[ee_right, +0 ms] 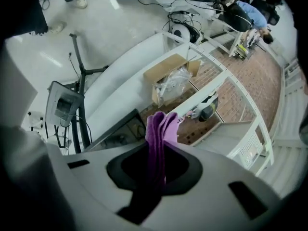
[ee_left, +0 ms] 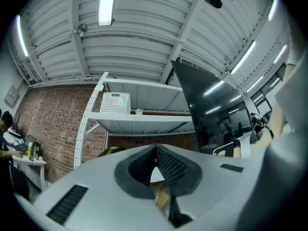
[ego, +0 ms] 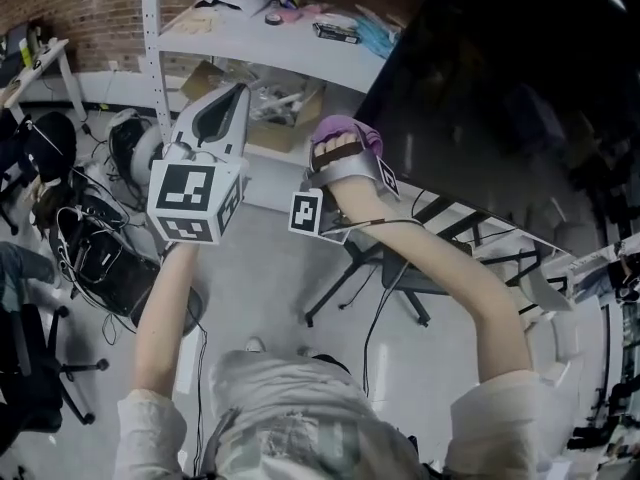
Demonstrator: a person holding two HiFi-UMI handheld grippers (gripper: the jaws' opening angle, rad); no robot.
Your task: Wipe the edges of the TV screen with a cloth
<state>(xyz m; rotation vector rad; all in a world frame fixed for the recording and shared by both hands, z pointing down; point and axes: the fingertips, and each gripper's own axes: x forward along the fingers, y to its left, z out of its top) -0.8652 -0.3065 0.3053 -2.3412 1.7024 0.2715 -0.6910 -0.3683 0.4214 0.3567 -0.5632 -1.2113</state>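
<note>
Cloth at the TV corner; edge wipe looks about to start.
Right gripper (ego: 345,150) jaws clamped on folded purple cloth (ego: 345,130), just beside the TV screen (ego: 500,98) lower-left corner, contact unclear. Left gripper (ego: 232,103), left of the TV, jaws together and empty. Next probably: press cloth on, slide along edge. White shelf (ego: 260,43) behind-left of the TV.
</note>
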